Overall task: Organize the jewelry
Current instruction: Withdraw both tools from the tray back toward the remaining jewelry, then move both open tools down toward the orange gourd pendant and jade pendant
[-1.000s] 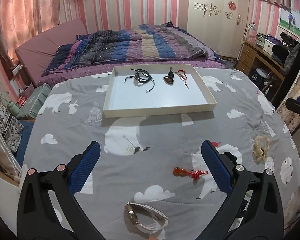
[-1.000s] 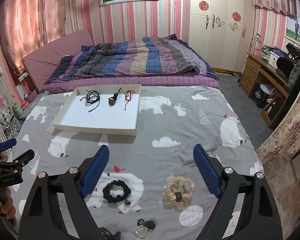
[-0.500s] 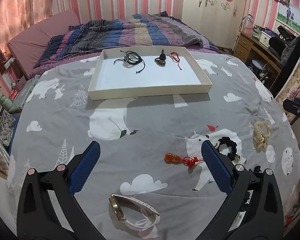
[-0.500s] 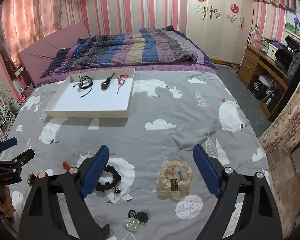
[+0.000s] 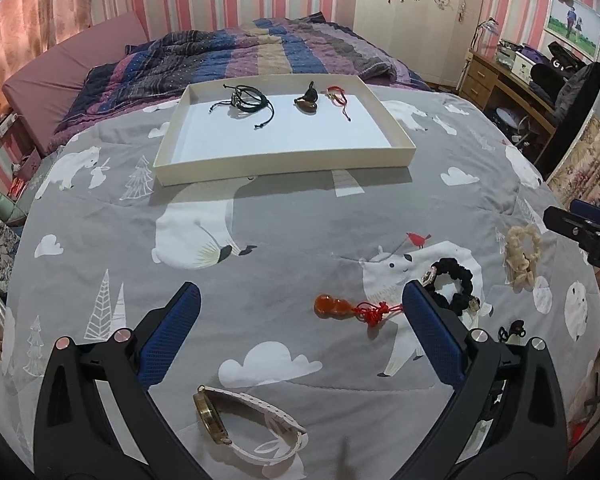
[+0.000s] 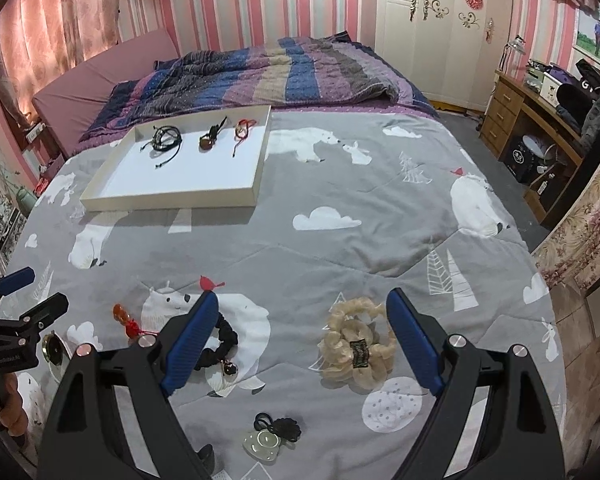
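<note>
A cream tray (image 5: 284,162) (image 6: 168,200) lies on the grey bear-print quilt and holds a black cord bracelet (image 5: 249,99), a brown pendant (image 5: 306,104) and a red string bracelet (image 5: 337,98). My left gripper (image 5: 300,306) is open above the quilt, with an orange gourd charm (image 5: 334,307) between its fingers and a white-strap watch (image 5: 244,426) below. My right gripper (image 6: 302,314) is open, with a cream scrunchie (image 6: 356,346) between its fingers, a black scrunchie (image 6: 220,344) by its left finger and a jade pendant (image 6: 264,440) below.
A striped duvet (image 5: 260,52) lies behind the tray. A wooden desk (image 5: 512,84) stands at the right, beyond the bed's edge. The left gripper shows at the left edge of the right wrist view (image 6: 16,320).
Both grippers have pulled back and lowered toward the loose jewelry. The tray looks farther away and the charm, watch and scrunchies look closer. Both stay open.
</note>
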A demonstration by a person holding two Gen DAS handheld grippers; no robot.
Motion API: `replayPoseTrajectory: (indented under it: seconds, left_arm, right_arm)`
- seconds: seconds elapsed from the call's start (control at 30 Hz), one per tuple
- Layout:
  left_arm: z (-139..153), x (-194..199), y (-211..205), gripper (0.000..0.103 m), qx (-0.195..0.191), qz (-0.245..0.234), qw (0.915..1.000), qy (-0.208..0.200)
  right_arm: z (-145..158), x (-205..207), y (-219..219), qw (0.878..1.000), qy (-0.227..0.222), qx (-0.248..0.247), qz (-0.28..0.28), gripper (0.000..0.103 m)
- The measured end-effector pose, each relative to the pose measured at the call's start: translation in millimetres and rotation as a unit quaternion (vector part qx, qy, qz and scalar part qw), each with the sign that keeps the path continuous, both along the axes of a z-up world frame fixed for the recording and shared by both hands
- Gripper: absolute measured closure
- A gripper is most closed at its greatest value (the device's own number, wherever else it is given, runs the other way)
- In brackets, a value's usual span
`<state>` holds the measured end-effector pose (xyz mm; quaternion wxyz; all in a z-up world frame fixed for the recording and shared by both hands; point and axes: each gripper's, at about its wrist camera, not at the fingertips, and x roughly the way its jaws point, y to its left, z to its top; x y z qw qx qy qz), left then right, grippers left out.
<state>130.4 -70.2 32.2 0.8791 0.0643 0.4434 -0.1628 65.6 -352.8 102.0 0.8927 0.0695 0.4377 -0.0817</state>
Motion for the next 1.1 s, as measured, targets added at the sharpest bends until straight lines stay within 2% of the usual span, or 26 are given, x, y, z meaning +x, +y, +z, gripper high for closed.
replayPoseTrajectory:
  seconds: [0.57,1.1]
  left_arm:
    - [-4.4,-1.0,-2.1,0.004,-0.009,-0.010,0.9999,0.007]
    - [-15.2,-0.6,-12.6,0.014,-0.004,-0.029,0.9994,0.021]
  right_arm:
    - [-12.4,-7.6,-2.8,1.000,0.020,-0.003,-0.002,0.017]
    - [-19.9,-4.4,-4.7,1.000,0.031,0.005,0.003,0.017]
